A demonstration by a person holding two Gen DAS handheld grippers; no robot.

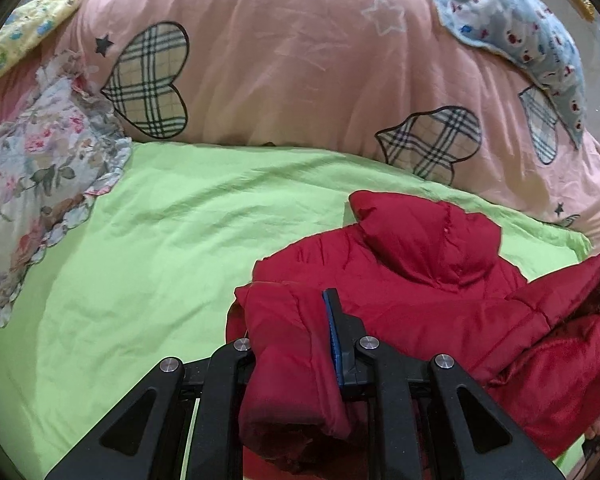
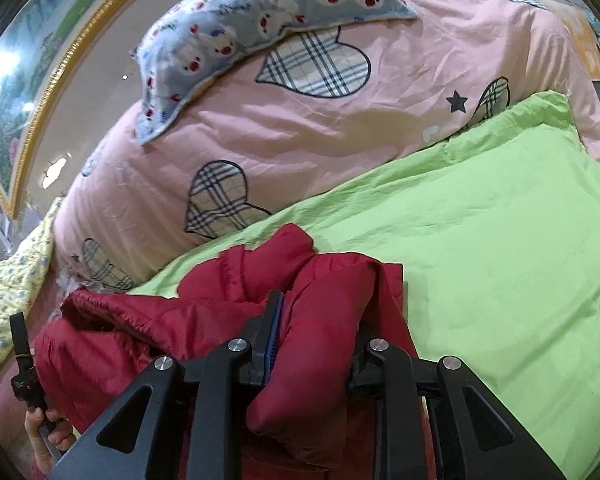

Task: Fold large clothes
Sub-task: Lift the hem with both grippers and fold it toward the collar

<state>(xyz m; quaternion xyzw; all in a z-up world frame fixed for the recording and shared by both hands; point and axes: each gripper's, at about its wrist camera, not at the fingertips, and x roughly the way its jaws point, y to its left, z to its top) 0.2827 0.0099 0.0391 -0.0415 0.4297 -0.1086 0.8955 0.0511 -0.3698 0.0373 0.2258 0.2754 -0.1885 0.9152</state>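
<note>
A red puffy jacket (image 1: pixel 428 248) lies crumpled on the green sheet (image 1: pixel 148 240), its hood pointing toward the pink duvet. My left gripper (image 1: pixel 296 324) is shut on a thick fold of the jacket. Its right blue-padded finger (image 1: pixel 334 332) presses the fabric, and the left finger is hidden under the cloth. In the right wrist view my right gripper (image 2: pixel 320 324) is shut on another bunched part of the jacket (image 2: pixel 332 304). Its left blue pad (image 2: pixel 271 332) shows, while red fabric covers the right finger.
A pink duvet with plaid hearts (image 1: pixel 284 64) is piled behind the sheet, with a blue bear-print pillow (image 2: pixel 260 4) on top. A floral pillow (image 1: pixel 40 184) lies at the left. A hand on a black handle (image 2: pixel 40 424) shows at the lower left. A gold-framed picture (image 2: pixel 40 92) hangs on the wall.
</note>
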